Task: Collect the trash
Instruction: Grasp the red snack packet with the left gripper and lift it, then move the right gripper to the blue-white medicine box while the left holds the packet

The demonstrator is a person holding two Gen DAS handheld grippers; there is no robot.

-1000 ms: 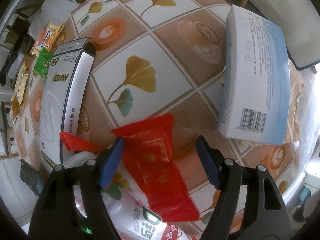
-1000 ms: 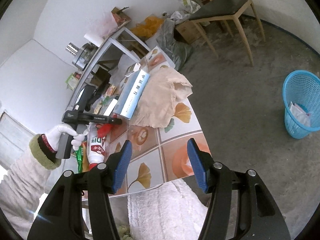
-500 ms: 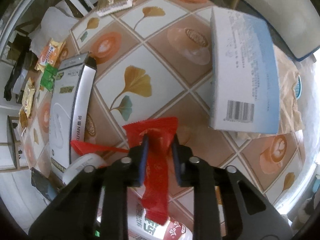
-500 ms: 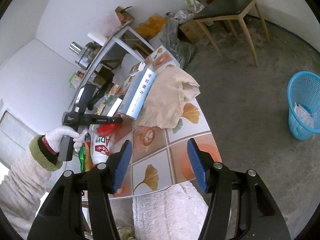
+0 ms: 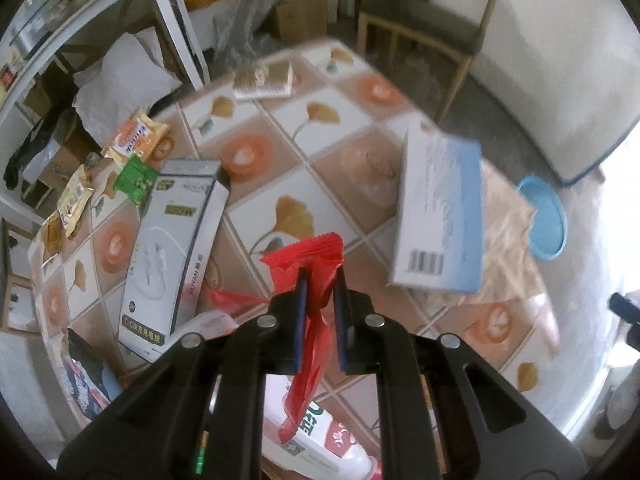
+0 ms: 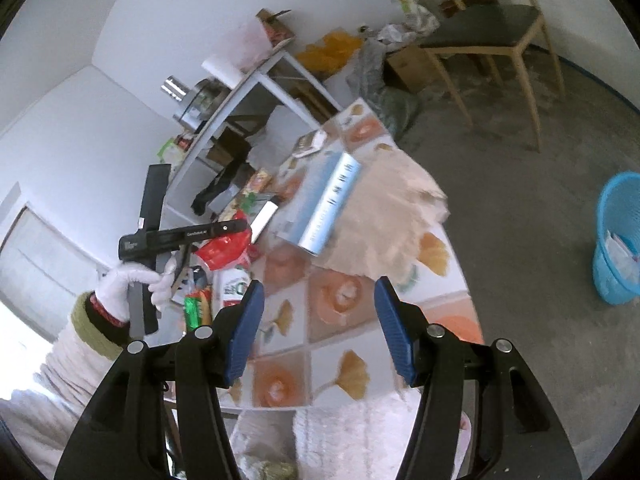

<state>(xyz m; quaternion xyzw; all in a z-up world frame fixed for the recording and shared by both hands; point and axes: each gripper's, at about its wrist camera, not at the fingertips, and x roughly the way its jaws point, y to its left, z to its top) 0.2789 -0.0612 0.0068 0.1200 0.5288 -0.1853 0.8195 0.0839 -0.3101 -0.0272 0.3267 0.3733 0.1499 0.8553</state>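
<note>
Wrapper trash sits pinched in the left wrist view: the left gripper [image 5: 320, 280] has its blue pads closing on a red wrapper [image 5: 310, 276], whose crimped top fans out above the fingertips toward 12 o'clock while its tail hangs down toward 6 o'clock, clear of the tiled table [image 5: 288, 160]. At 9 o'clock from the wrapper lies a white and black box [image 5: 172, 256], and at 3 o'clock a pale blue box [image 5: 440, 216] rests on a beige cloth [image 5: 508, 240]. Snack packets [image 5: 134, 140] lie near the table's edge at 10 o'clock, a white bottle [image 5: 320, 432] shows below the jaws at 6 o'clock, and a blue basket [image 5: 546, 220] stands on the floor at 3 o'clock. In the right wrist view, the right gripper [image 6: 320, 320] has its jaws spread with nothing between them, pointing over the near edge of the table. At 10 o'clock a white-gloved hand [image 6: 128, 284] grasps the other gripper's handle, with the red wrapper at its tip above the table. The basket stands on the bare floor at 3 o'clock, paper scraps inside, and a wooden chair [image 6: 488, 36] stands at 1 o'clock.
</note>
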